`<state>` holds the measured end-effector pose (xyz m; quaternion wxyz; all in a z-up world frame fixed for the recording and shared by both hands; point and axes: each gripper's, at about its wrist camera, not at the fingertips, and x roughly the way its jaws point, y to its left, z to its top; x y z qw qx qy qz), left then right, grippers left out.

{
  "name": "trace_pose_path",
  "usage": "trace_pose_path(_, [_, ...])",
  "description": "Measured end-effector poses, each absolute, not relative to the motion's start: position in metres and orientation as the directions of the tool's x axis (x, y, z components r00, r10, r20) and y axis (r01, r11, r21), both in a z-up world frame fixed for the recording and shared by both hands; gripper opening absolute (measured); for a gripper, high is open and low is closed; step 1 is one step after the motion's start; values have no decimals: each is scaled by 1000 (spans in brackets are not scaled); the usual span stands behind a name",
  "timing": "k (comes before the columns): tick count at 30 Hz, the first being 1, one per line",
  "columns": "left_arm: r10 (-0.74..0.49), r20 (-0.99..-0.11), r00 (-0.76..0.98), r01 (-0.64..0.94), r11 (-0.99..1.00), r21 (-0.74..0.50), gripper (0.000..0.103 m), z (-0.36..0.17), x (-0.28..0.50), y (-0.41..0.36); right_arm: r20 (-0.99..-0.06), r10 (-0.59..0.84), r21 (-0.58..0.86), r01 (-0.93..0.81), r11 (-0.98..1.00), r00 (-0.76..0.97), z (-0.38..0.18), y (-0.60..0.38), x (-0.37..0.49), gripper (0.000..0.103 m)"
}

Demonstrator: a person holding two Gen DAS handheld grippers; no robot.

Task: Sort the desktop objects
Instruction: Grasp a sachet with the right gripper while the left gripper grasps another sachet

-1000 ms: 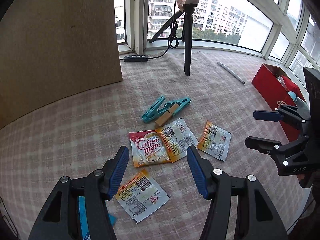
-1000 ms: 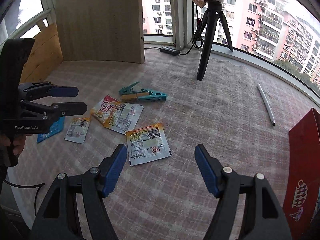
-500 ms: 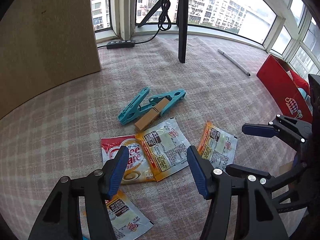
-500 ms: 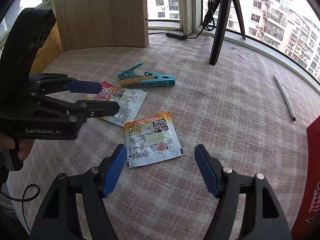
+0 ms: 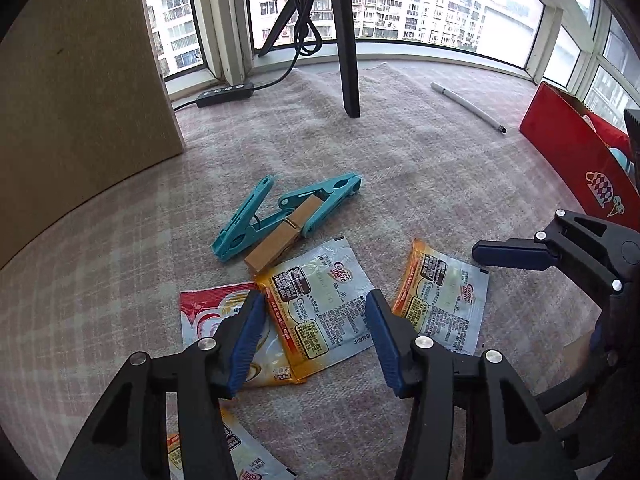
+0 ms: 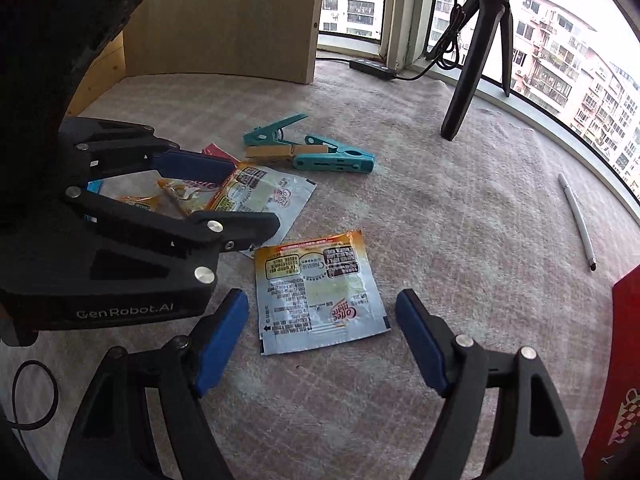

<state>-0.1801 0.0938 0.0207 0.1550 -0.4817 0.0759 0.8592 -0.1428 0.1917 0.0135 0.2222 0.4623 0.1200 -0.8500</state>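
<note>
Both claws down over the creamer sachets on the checked cloth (image 5: pixel 400 168)

Left gripper (image 5: pixel 312 336) just narrowing, still spread, straddling overlapped sachet (image 5: pixel 320 312), pads not pressing. Right gripper (image 6: pixel 320 344) just widening, spread around lone sachet (image 6: pixel 320 288). Teal clips (image 5: pixel 280 212) just beyond.

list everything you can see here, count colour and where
sachets: four, mostly orange-silver, mid cloth, two overlapping
clothes pegs: two, teal, behind sachets
wooden peg: one, tan, touching the teal pair
pen: one, white, far right
box: one, red, right edge
tripod: one, black, by window
switch box: one, black, by window
board: one, tan, left
cloth: one, pink check, underneath
left tongs: black, blue pads, just been closing, sachets below, ungripped
right tongs: same colours, just been opening, sachet below, ungripped
</note>
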Motion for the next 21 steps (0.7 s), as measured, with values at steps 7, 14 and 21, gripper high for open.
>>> trace_pose_path(7, [225,-841,-493,-312,-947,-71,11,23,-182,84,-831,-257,3,459,-888,-493,17,200,-143,55])
trace_pose_path(14, [307,-825,-474,-287,-940,-185,5,27,-178,70,-821,-301,96,403,-910,-485,20,217,-147,28])
trace_pose_path(21, [317,-801,-507,-277,-941,-196,3,45,-170,60,-808,-346,175,367,-914,-477,25,230,-145,1])
